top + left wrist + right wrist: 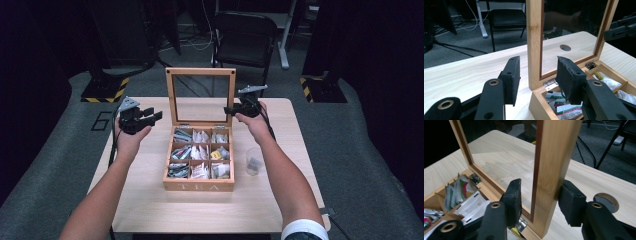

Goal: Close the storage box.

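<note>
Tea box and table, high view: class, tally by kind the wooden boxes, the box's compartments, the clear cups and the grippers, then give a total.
Wooden tea box: 1
Compartments in the box: 9
Clear cup: 1
Grippers: 2, left gripper and right gripper
Total: 13

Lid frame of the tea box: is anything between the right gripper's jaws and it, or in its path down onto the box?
Nothing visible. The right gripper straddles the lid frame with no object between; the pads' contact is unclear. The left gripper stands just beside the frame's other edge.
</note>
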